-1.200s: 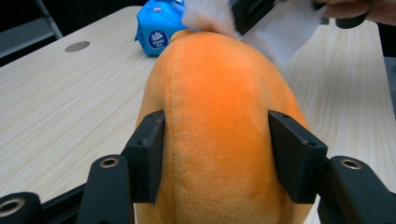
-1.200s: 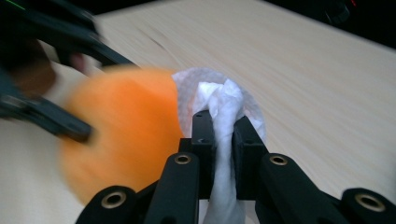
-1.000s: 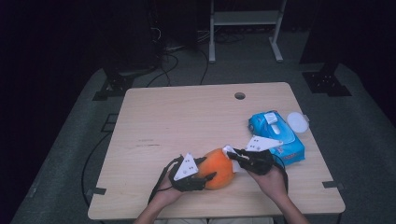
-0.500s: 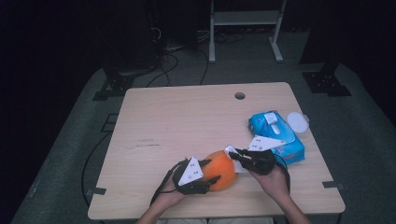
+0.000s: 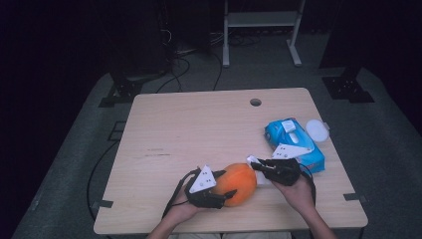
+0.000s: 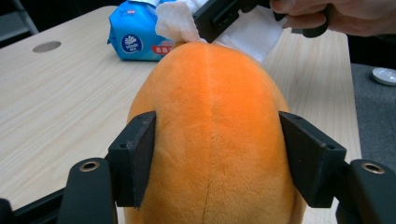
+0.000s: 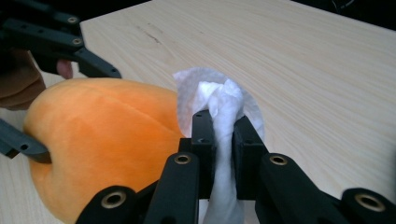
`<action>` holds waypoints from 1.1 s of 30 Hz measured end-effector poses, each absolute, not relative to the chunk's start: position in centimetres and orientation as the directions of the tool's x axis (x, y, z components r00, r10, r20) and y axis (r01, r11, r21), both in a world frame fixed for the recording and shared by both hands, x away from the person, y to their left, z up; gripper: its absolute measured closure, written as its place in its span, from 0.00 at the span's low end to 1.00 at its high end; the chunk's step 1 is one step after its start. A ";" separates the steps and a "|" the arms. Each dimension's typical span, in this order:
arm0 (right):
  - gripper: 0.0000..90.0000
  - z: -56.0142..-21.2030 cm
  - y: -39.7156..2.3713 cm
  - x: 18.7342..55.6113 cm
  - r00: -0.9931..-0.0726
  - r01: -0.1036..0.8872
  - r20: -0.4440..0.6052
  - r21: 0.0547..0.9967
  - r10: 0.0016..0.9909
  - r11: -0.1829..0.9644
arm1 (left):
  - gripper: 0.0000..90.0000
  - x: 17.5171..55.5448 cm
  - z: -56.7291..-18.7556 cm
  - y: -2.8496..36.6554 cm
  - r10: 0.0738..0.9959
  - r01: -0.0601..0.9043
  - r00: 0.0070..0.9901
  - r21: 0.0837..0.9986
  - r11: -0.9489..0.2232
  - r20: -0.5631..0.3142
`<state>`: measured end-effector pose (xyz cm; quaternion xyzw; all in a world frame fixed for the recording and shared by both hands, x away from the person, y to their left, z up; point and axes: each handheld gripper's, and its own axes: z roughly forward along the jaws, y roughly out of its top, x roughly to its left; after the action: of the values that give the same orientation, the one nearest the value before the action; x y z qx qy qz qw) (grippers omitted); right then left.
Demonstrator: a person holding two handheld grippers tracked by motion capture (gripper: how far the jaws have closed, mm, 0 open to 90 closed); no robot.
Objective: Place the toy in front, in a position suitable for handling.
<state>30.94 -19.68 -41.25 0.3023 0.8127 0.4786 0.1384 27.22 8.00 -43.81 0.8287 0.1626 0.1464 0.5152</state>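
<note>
An orange plush toy (image 5: 239, 183) lies on the table near the front edge. My left gripper (image 5: 225, 186) reaches in from the left with a jaw on each side of the toy (image 6: 210, 116). Its jaws have just been opening, but the pads (image 6: 137, 154) still press on the plush. My right gripper (image 5: 255, 165) comes in from the right, shut on a crumpled white wipe (image 7: 219, 100). The wipe (image 6: 175, 21) touches the far end of the toy (image 7: 102, 140).
A blue pack of wipes (image 5: 293, 144) lies at the table's right side, just behind my right hand, with a round white lid (image 5: 317, 130) beside it. The wooden table (image 5: 199, 129) has a cable hole (image 5: 255, 102) near its far edge.
The right gripper with the wipe has shifted slightly along the toy's end. The left hand and the toy stay where they were.
</note>
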 end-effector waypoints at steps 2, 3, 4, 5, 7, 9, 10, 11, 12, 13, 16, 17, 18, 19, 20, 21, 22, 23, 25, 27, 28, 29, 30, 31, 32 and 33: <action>0.90 -40.9 -19.5 30.6 -0.785 0.355 0.074 0.868 0.615 0.348 | 0.36 27.1 -43.9 8.0 0.417 0.109 0.905 0.900 -0.421 0.085; 0.90 -40.6 -19.0 30.2 -0.798 0.337 0.069 0.874 0.598 0.349 | 0.36 27.1 -43.9 8.0 0.415 0.105 0.905 0.901 -0.422 0.089; 0.90 -40.2 -18.4 29.7 -0.818 0.315 0.064 0.882 0.572 0.351 | 0.37 27.0 -43.9 7.9 0.414 0.101 0.905 0.899 -0.426 0.094; 0.90 -39.9 -17.6 29.2 -0.836 0.282 0.040 0.887 0.547 0.366 | 0.37 27.0 -43.9 7.9 0.414 0.097 0.905 0.897 -0.430 0.101; 0.90 -39.8 -16.7 28.7 -0.844 0.245 -0.012 0.881 0.535 0.405 | 0.37 27.0 -43.9 8.0 0.420 0.101 0.902 0.898 -0.428 0.099; 0.90 -40.2 -17.3 29.4 -0.839 0.283 0.034 0.880 0.543 0.382 | 0.37 27.1 -43.9 8.0 0.421 0.102 0.902 0.900 -0.424 0.096; 0.90 -40.5 -17.8 29.8 -0.823 0.302 0.037 0.873 0.567 0.382 | 0.37 27.1 -43.9 8.0 0.421 0.102 0.902 0.901 -0.423 0.095; 0.90 -40.9 -18.4 30.2 -0.805 0.314 0.023 0.864 0.593 0.393 | 0.37 27.1 -43.9 7.9 0.419 0.101 0.903 0.901 -0.422 0.095; 0.90 -41.2 -19.0 30.6 -0.794 0.346 0.055 0.860 0.605 0.375 | 0.37 27.1 -43.9 7.8 0.416 0.094 0.904 0.900 -0.426 0.103; 0.90 -41.3 -19.5 30.9 -0.785 0.371 0.088 0.859 0.614 0.352 | 0.37 27.1 -43.9 7.8 0.415 0.090 0.904 0.900 -0.426 0.106; 0.90 -40.8 -19.3 30.5 -0.783 0.354 0.055 0.859 0.620 0.370 | 0.37 27.0 -44.0 7.7 0.415 0.087 0.903 0.900 -0.428 0.110; 0.90 -40.5 -18.9 30.2 -0.790 0.339 0.048 0.865 0.612 0.369 | 0.37 27.0 -44.0 7.7 0.416 0.089 0.903 0.900 -0.426 0.108; 0.90 -40.2 -18.4 29.7 -0.805 0.318 0.040 0.871 0.592 0.373 | 0.37 27.1 -44.0 7.7 0.417 0.090 0.903 0.900 -0.426 0.107; 0.90 -40.0 -17.8 29.3 -0.822 0.292 0.031 0.880 0.569 0.374 | 0.37 27.1 -44.0 7.7 0.420 0.091 0.901 0.900 -0.425 0.107; 0.90 -39.8 -17.2 28.9 -0.833 0.271 0.017 0.883 0.552 0.382 | 0.37 27.1 -44.0 7.8 0.422 0.092 0.900 0.900 -0.427 0.108; 0.90 -39.8 -16.8 28.7 -0.837 0.255 -0.008 0.879 0.547 0.403 | 0.37 27.1 -44.0 7.8 0.422 0.092 0.900 0.899 -0.428 0.109; 0.90 -39.9 -16.8 28.8 -0.839 0.250 -0.017 0.876 0.544 0.413 | 0.37 27.1 -43.9 7.8 0.422 0.093 0.900 0.900 -0.427 0.107; 0.90 -40.1 -17.2 29.2 -0.832 0.274 0.009 0.876 0.554 0.398 | 0.37 27.0 -43.9 7.8 0.423 0.092 0.899 0.900 -0.426 0.108; 0.90 -40.6 -18.1 30.0 -0.796 0.299 -0.020 0.855 0.604 0.423 | 0.37 27.0 -43.9 7.7 0.425 0.092 0.899 0.903 -0.419 0.106; 0.90 -40.9 -19.1 30.5 -0.782 0.356 0.059 0.859 0.620 0.367 | 0.37 27.0 -43.9 7.5 0.424 0.087 0.899 0.902 -0.423 0.112; 0.90 -40.7 -18.9 30.2 -0.786 0.342 0.043 0.861 0.617 0.375 | 0.37 27.0 -43.9 7.5 0.424 0.085 0.898 0.902 -0.424 0.115; 0.90 -40.3 -18.4 29.7 -0.799 0.321 0.031 0.866 0.601 0.383 | 0.37 27.0 -43.9 7.5 0.430 0.088 0.896 0.904 -0.418 0.111; 0.90 -40.0 -17.8 29.3 -0.821 0.304 0.048 0.880 0.569 0.366 | 0.37 27.1 -44.0 7.5 0.435 0.095 0.894 0.906 -0.412 0.105; 0.90 -39.6 -17.0 28.7 -0.842 0.279 0.046 0.890 0.537 0.361 | 0.37 27.2 -43.9 7.4 0.437 0.095 0.893 0.906 -0.413 0.105; 0.90 -39.3 -16.2 28.2 -0.860 0.250 0.023 0.891 0.510 0.380 | 0.37 27.2 -43.9 7.4 0.441 0.098 0.891 0.906 -0.412 0.105; 0.90 -39.2 -15.5 27.9 -0.869 0.221 -0.008 0.888 0.495 0.403 | 0.37 27.2 -43.9 7.3 0.446 0.100 0.889 0.906 -0.412 0.105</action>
<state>27.92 -15.45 -39.16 0.2167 0.8264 0.5015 0.1365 27.20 7.31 -43.92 0.8233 0.1658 0.1677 0.5163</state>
